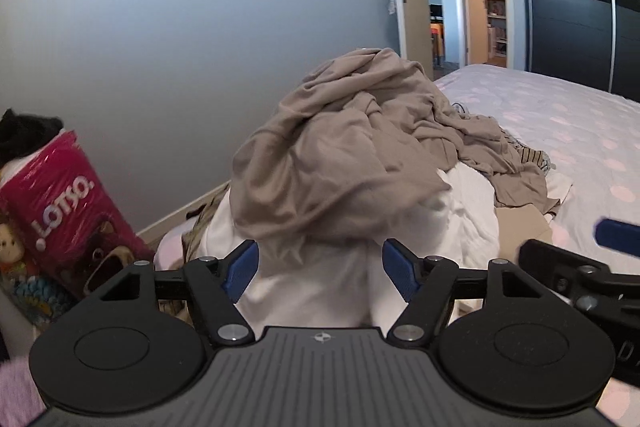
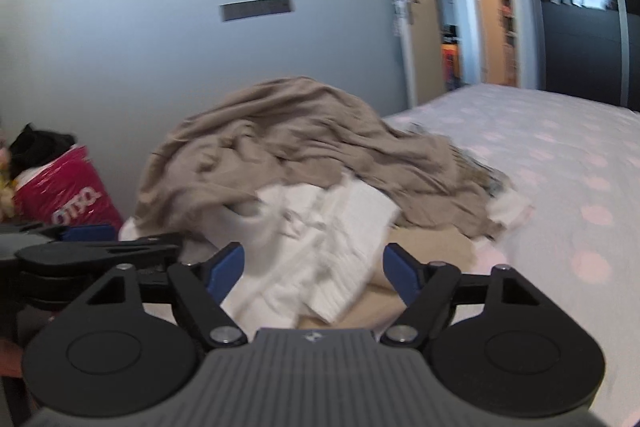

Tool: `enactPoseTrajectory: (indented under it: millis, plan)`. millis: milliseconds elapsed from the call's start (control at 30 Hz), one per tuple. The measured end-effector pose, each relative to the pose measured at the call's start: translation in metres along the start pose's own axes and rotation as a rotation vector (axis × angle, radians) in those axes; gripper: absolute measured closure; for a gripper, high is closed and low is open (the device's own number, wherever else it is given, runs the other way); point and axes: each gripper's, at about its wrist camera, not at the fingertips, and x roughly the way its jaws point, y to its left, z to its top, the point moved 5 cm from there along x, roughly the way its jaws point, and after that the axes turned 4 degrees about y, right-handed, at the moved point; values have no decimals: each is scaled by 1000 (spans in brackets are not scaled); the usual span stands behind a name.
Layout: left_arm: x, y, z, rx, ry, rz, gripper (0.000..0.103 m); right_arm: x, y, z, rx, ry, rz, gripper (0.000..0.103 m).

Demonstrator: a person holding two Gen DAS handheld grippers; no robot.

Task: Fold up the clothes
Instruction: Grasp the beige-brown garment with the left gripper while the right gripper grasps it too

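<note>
- Your left gripper [image 1: 319, 269] stands wide, empty; the white garment [image 1: 320, 287] lies just ahead, under the beige garment [image 1: 340, 155].
- Your right gripper [image 2: 314, 273] gapes too, holding nothing, equally near.

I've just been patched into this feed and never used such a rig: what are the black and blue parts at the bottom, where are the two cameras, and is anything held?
Each picture comes from a camera on a hand-held two-finger gripper, looking forward along its blue-padded fingers. One shows the left gripper, the other the right gripper. Both are open and hold nothing. Ahead, on the dotted bed, lies a pile: a crumpled beige garment on top of white clothes. A pink bag stands off to the left by the wall.
</note>
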Motion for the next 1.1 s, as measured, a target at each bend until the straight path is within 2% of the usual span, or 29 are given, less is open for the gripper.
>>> enactPoseTrajectory:
  millis: [133, 333, 400, 433, 467, 567, 633, 733, 800, 900, 933, 967, 1033, 1100]
  plan:
    - [12, 5, 8, 25, 0, -45, 36, 20, 11, 12, -81, 17, -2, 36]
    - [28, 12, 15, 35, 3, -108, 37, 46, 12, 27, -129, 36, 17, 36]
    - [30, 15, 19, 19, 9, -170, 54, 52, 14, 30, -139, 41, 43, 38]
    - [29, 16, 20, 12, 11, -193, 70, 55, 15, 32, -144, 44, 55, 38]
    - [28, 17, 21, 5, 13, -216, 77, 58, 16, 33, -152, 45, 67, 38]
    - [21, 21, 26, 4, -10, -223, 90, 61, 27, 36, -199, 25, 90, 39]
    - [19, 26, 29, 8, -11, -226, 95, 61, 32, 40, -206, 12, 115, 39]
    - [19, 34, 33, 12, 0, -224, 96, 63, 46, 46, -258, -4, 143, 41]
    - [17, 41, 36, 5, -3, -221, 97, 65, 56, 51, -301, -17, 165, 46]
    - [12, 48, 37, -21, -1, -235, 97, 69, 70, 57, -336, -20, 197, 63]
    - [12, 50, 37, -33, 5, -238, 97, 71, 73, 58, -332, -2, 209, 88]
    - [11, 50, 37, -34, 8, -231, 96, 73, 76, 60, -327, 13, 217, 100]
    - [6, 46, 37, -17, -7, -222, 92, 69, 76, 64, -297, 8, 184, 101]
    - [0, 41, 38, 3, -28, -227, 80, 58, 72, 66, -293, -12, 121, 101]
